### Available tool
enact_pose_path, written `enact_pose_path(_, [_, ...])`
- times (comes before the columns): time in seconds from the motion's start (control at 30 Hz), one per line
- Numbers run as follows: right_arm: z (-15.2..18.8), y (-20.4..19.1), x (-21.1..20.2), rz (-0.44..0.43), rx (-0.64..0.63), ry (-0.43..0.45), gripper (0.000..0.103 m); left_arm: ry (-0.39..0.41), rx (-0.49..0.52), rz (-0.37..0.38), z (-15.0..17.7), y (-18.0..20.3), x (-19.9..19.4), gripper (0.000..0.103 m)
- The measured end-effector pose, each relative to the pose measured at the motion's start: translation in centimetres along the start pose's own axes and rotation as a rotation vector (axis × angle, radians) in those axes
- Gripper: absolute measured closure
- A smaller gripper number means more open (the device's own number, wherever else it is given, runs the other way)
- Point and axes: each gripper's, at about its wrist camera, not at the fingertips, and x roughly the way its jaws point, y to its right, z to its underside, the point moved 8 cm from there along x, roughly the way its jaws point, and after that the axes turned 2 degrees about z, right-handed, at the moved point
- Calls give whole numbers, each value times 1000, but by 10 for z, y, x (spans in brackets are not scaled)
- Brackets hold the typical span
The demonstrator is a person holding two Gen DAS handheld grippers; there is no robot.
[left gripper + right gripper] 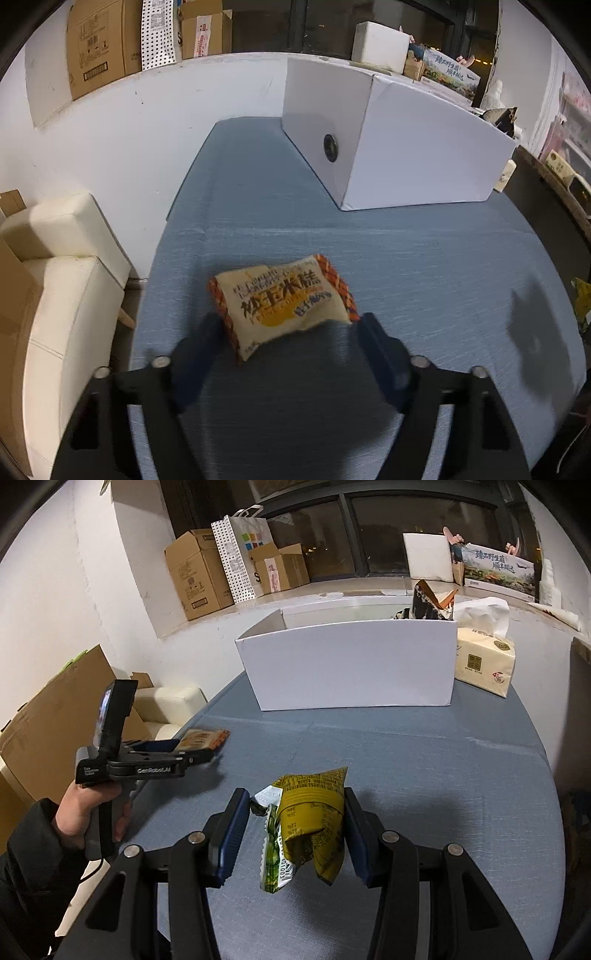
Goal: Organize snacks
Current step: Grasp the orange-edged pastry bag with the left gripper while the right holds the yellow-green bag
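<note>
On the left of the blue tabletop (424, 760), the left gripper (288, 332) has its fingers (380, 350) apart around an orange-edged snack packet (282, 301), though whether they press it I cannot tell. To its right, the right gripper (291, 830) pinches a yellow-green snack packet (314, 812) raised above the tabletop, with the white box (351, 664) behind.
</note>
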Motion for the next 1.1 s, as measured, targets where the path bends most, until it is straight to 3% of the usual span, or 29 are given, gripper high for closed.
enact_pose_path(0.03, [0,-1,0,0,-2,-1,49,5,-9,15,-1,-1,-1,35])
enact_pose_path(0.2, [1,-3,1,1,-11,-4,49,47,-8,49,-3,4,-18,45])
enact_pose_path(0.23, [1,-4,1,1,-13,-5,49,62,0,58,-4,7,-24,58])
enact_pose_path(0.27, [1,-5,2,1,-14,-5,49,76,14,63,-6,12,-31,102])
enact_pose_path(0.37, [0,-5,1,-4,-14,-3,49,100,49,112,-14,31,-46,101])
enact_pose_path(0.43, [0,-3,1,-6,-13,0,49,105,114,104,-16,46,-50,101])
enact_pose_path(0.57, [1,-2,-1,-7,-12,2,49,101,138,125,-18,57,-50,100])
enact_pose_path(0.63, [1,0,0,-8,-6,1,49,89,130,135,-19,57,-45,95])
enact_pose_path(0.67, [1,1,0,-8,-1,1,49,76,125,137,-19,56,-43,68])
enact_pose_path(0.7, [1,2,0,-10,7,1,49,53,111,133,-19,54,-39,48])
enact_pose_path(0.73, [1,2,0,-11,11,2,49,47,97,129,-20,54,-34,10])
enact_pose_path(0.77, [1,3,0,-9,14,3,49,57,84,142,-20,55,-31,0])
enact_pose_path(0.87, [1,5,-1,5,25,7,49,45,79,181,-21,68,-21,0])
enact_pose_path(1.1, [2,13,-4,5,54,12,49,-1,191,171,-29,115,24,0])
